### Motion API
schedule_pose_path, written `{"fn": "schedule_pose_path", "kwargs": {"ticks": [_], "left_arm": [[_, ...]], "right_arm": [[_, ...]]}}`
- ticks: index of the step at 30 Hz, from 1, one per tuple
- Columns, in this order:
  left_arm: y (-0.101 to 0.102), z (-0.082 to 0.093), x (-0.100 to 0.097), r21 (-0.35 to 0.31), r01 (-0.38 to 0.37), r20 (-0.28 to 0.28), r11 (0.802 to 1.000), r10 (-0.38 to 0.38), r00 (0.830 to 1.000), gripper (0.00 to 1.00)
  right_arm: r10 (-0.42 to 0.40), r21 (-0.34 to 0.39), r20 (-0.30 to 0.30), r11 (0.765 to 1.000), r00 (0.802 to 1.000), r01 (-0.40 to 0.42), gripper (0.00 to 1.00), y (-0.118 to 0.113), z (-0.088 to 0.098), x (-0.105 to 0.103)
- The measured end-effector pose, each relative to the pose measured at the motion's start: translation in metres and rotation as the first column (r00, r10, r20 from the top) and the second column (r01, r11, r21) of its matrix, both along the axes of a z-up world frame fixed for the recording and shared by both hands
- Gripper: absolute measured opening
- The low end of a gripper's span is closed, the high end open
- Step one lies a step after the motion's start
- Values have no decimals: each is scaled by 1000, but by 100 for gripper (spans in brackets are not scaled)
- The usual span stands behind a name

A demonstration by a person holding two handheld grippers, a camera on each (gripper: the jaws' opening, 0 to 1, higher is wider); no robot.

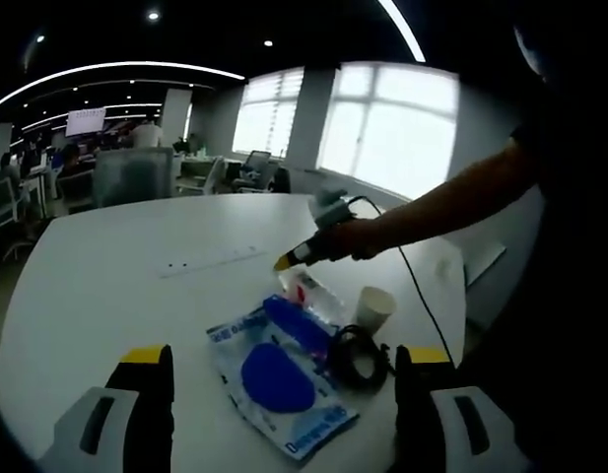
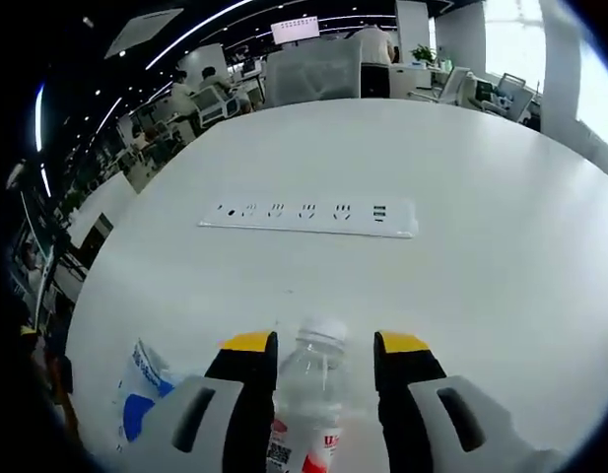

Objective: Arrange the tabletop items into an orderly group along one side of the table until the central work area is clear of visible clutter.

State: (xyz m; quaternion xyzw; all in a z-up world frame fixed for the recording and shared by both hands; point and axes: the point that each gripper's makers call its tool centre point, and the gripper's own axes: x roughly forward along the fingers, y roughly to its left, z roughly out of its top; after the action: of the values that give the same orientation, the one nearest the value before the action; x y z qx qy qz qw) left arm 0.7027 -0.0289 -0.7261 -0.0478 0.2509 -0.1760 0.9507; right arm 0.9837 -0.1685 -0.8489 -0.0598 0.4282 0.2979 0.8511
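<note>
White, smooth laminate covers the table (image 1: 106, 286), a broad top with rounded corners, and my clutter sits bunched near its right edge in the left gripper view. My left gripper (image 1: 284, 394) hangs above the near edge with its 2 yellow-tipped black jaws spread wide and nothing between them. Past them lies a flat, crinkly clear plastic pouch (image 1: 279, 379) printed in blue, with a rounded blue shape inside. A coil of black cable (image 1: 358, 357) rests touching the pouch's right side, and just beyond it a small tapered paper cup (image 1: 374, 307) stands upright.

My right gripper (image 1: 289, 259) reaches in from the right of that view, my hand (image 1: 348, 239) around its handle, its tip down at a clear plastic bottle (image 1: 305, 292) beside the pouch's far end. In the right gripper view the bottle (image 2: 305, 394) sits between my right gripper's (image 2: 326, 347) jaws, white cap forward, red label toward me. The jaws flank its neck closely, but I cannot tell whether they press on it. Farther toward the table's middle lies a long, flat white power strip (image 2: 308, 215) with a row of sockets.
</note>
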Motion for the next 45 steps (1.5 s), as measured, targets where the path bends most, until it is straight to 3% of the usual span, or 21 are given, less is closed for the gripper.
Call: {"fn": "schedule_pose_path", "kwargs": {"ticks": [6, 10, 19, 25, 35, 43, 45], "left_arm": [[13, -4, 3, -10, -36, -4, 999, 36, 999, 90], [19, -8, 3, -11, -47, -12, 999, 47, 999, 90], [24, -12, 5, -14, -64, -22, 998, 63, 998, 89], [25, -14, 4, -17, -68, -29, 998, 67, 997, 89], [24, -13, 4, -15, -57, -23, 998, 56, 998, 89], [15, -9, 1, -16, -28, -10, 999, 28, 1000, 89], [12, -8, 0, -15, -18, -7, 1000, 18, 1000, 89]], "right_arm": [[-30, -9, -27, 1000, 999, 30, 34, 1, -12, 4], [-55, 2, -46, 998, 997, 55, 29, 4, -16, 6], [-58, -65, -20, 996, 998, 56, 24, 12, -23, 10], [-60, -39, -24, 997, 998, 60, 19, 13, -23, 12], [-48, -16, -9, 999, 999, 48, 18, 14, -14, 12], [-17, 6, 39, 1000, 999, 17, 18, 13, 17, -2], [-11, 17, 53, 1000, 999, 11, 18, 14, 20, 3]]}}
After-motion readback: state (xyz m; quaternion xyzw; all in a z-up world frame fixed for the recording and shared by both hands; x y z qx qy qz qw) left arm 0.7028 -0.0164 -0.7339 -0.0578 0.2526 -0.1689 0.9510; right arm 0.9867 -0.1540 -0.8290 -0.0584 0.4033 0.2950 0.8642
